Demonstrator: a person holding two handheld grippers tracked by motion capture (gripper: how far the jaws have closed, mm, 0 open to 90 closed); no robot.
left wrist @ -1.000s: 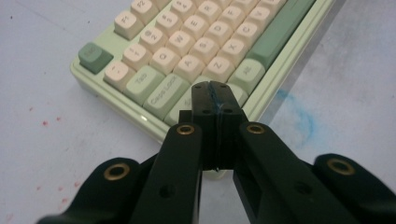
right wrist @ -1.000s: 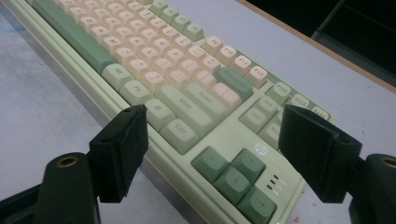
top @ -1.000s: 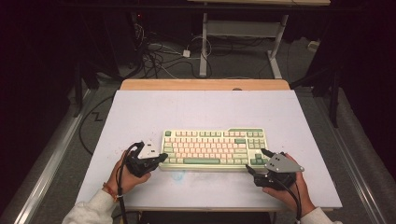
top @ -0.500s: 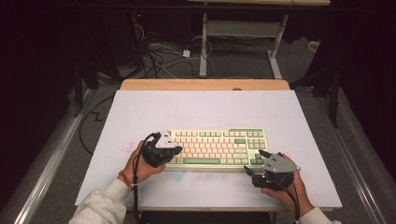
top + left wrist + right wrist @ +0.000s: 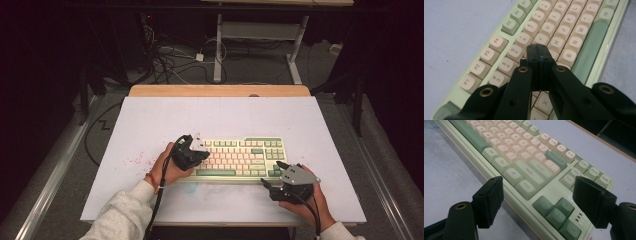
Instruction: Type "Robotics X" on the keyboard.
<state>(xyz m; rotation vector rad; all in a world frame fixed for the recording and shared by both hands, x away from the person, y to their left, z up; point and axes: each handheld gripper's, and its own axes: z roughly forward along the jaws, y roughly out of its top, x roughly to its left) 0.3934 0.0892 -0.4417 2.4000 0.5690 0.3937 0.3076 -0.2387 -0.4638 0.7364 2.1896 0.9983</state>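
A pale green keyboard (image 5: 240, 156) with cream and green keys lies near the front of the white table. My left gripper (image 5: 199, 150) hovers over the keyboard's left end, jaws shut with nothing between them. In the left gripper view the closed tips (image 5: 539, 51) hang just above the cream keys (image 5: 541, 38) around the T and G area; I cannot tell whether they touch. My right gripper (image 5: 272, 175) rests at the keyboard's front right corner, jaws open. In the right gripper view the open gripper (image 5: 545, 193) spans the corner with the arrow keys (image 5: 559, 213).
The white table top (image 5: 150, 120) has bare room to the left and behind the keyboard, with faint pink marks (image 5: 135, 161) at the left. A wooden strip (image 5: 220, 90) edges the far side. Cables (image 5: 170, 60) and desk legs (image 5: 218, 45) stand on the floor beyond.
My left gripper has moved right and away from me, from beside the keyboard's left end to above its keys. The right gripper has stayed put.
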